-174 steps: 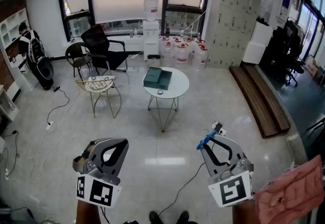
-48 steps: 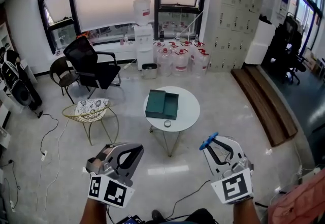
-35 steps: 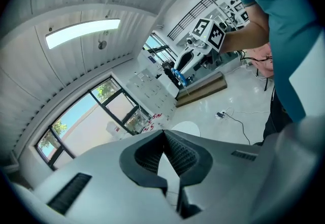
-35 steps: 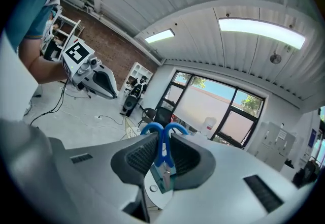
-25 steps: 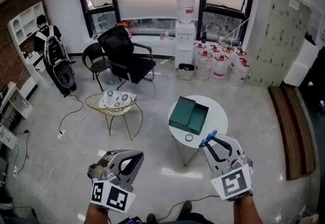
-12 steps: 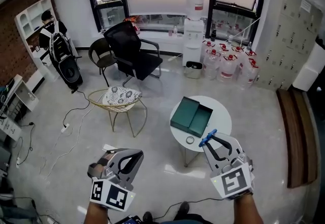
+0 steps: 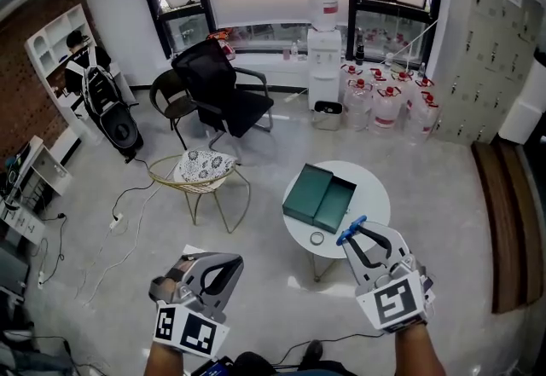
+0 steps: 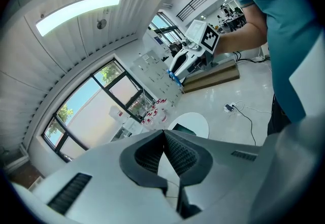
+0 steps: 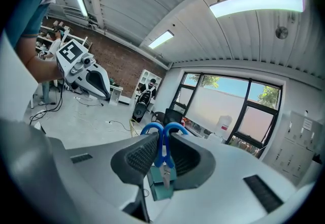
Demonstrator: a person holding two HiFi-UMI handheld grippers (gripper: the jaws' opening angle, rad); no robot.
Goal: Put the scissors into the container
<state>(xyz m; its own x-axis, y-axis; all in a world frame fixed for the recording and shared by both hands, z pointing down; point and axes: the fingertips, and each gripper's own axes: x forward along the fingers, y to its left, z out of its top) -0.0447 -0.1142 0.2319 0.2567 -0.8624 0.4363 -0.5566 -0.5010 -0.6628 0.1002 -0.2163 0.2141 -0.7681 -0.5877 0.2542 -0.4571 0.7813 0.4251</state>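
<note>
Seen from the head, the right tongs (image 7: 351,229) pinch blue scissors (image 7: 350,232) and overlap the near rim of a round white worktop (image 7: 375,195). A green container (image 7: 322,198) lies open on the worktop's left half, close to the rim, with a small ring (image 7: 317,238) in front of it. Only the right gripper view shows the scissors' two handle loops rising between the pads, with metal blades below. Only the left gripper view shows the left tongs (image 8: 163,142) pressed together with nothing between them. A wire chair (image 7: 203,178) stands left of the worktop, with bare floor between. Seven seconds ago the worktop stood far across the room.
</note>
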